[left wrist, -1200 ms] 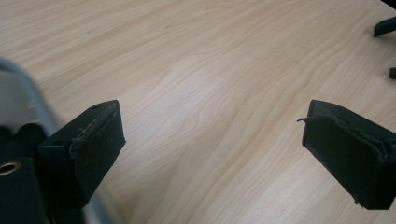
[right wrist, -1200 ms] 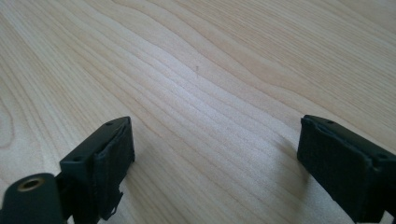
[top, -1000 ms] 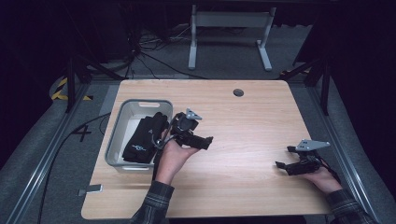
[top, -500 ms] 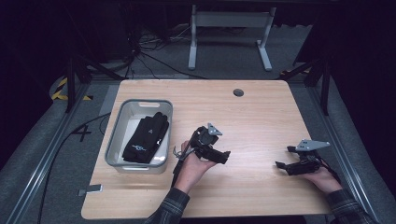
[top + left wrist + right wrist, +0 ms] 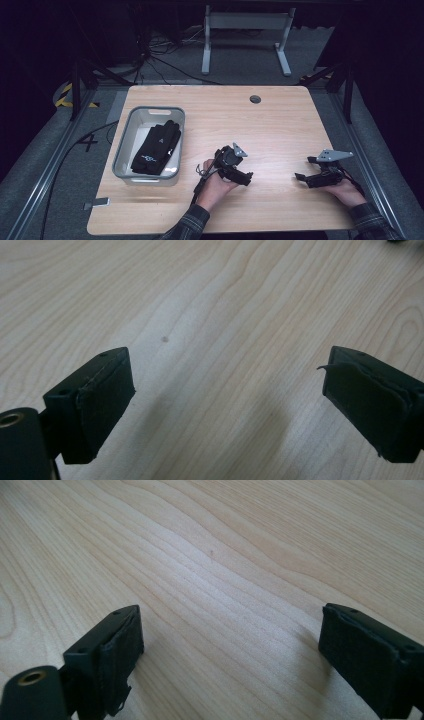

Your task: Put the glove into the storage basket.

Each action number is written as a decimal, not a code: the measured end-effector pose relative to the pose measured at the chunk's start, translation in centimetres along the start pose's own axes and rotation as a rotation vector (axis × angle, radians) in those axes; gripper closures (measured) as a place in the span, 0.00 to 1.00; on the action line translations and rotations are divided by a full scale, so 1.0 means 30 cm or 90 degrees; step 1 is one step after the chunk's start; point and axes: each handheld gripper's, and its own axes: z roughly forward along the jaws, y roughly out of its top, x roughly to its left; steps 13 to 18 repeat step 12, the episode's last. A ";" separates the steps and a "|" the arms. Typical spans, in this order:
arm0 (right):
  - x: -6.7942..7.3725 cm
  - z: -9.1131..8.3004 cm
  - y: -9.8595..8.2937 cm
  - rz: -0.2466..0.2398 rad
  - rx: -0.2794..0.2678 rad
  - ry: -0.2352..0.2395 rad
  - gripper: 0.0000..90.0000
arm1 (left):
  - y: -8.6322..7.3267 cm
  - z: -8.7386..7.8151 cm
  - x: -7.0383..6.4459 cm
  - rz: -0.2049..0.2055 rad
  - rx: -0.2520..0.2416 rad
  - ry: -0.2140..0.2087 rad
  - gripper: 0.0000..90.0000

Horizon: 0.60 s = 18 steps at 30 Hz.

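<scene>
the light wooden tabletop (image 5: 280, 125) carries a grey bin (image 5: 131, 131) at its left side, and in that bin lies a black glove (image 5: 156, 148), flat and stretched along the bin's length, with a small pale logo near its cuff end. the left gripper (image 5: 239, 175) hangs over bare wood just right of the bin, its fingers (image 5: 102, 400) wide apart with nothing between them; the right gripper (image 5: 309, 177) sits well apart near the right edge, its fingers (image 5: 112, 652) equally wide and empty. the glove looks light, soft and floppy, so it will likely sag and fold when lifted; a pinch on the thicker cuff or across the palm seems surest.
</scene>
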 end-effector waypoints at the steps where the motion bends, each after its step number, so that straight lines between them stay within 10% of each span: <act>1: 0.000 0.000 0.000 0.000 0.000 0.000 0.12 | -0.002 0.006 -0.002 0.004 0.004 0.001 0.07; 18: 0.000 0.000 0.000 0.000 0.000 0.000 0.12 | -0.017 0.036 -0.016 0.012 0.035 0.004 0.07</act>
